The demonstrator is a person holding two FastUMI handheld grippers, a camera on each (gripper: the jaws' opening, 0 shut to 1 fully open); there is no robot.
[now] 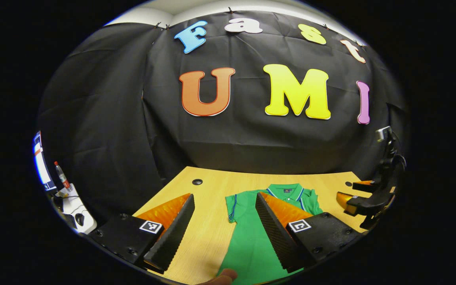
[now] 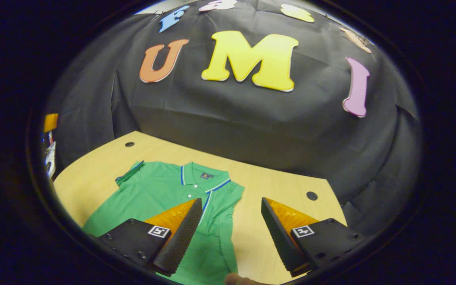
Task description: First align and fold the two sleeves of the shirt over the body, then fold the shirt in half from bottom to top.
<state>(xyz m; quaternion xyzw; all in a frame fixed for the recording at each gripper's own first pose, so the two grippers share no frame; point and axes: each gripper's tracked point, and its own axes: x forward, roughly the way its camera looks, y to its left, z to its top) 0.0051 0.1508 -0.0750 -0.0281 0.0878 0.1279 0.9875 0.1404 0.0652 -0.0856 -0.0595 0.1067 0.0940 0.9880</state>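
Wooden table [image 2: 93, 174], green polo shirt [image 2: 152, 194] flat, sleeves folded in

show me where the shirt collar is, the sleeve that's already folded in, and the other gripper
shirt collar [image 2: 205, 179], right gripper view, on the collar's front beside the placket.
folded sleeve [image 2: 227, 221], right gripper view, on the cloth lying over the body.
right gripper [image 1: 355, 196], left gripper view, between its fingertips.

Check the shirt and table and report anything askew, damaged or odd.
Nothing looks damaged or spilled. The green polo shirt lies flat on the wooden table, collar toward the wall. One sleeve is already folded over the body; the other sleeve still sticks out.
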